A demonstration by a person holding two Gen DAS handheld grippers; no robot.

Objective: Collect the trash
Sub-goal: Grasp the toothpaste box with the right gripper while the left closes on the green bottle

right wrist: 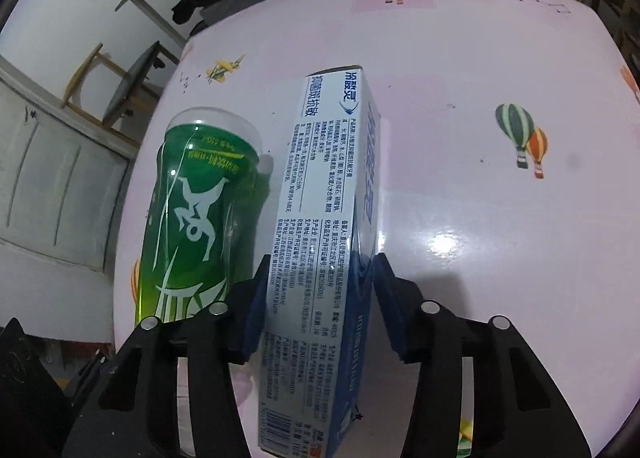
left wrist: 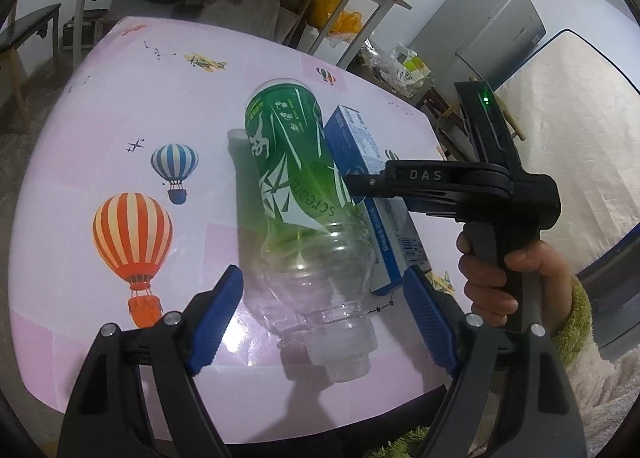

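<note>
The table [left wrist: 120,106] wears a pink cloth printed with hot-air balloons; a grey fridge [left wrist: 484,30] stands beyond its far right corner.

Green-labelled bottle [left wrist: 296,194] lying beside blue carton [left wrist: 372,194]

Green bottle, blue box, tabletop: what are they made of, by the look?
Green bottle: looks like thin clear plastic; see-through neck and ribbed shoulder, with a glossy green printed sleeve.

Blue box: probably paperboard with a smooth printed coat; sharp folded edges, flat panels of fine print and a barcode.

Tabletop: surface looks like glossy pink vinyl or laminate, judging by the lamp glare; which one is unclear.
</note>
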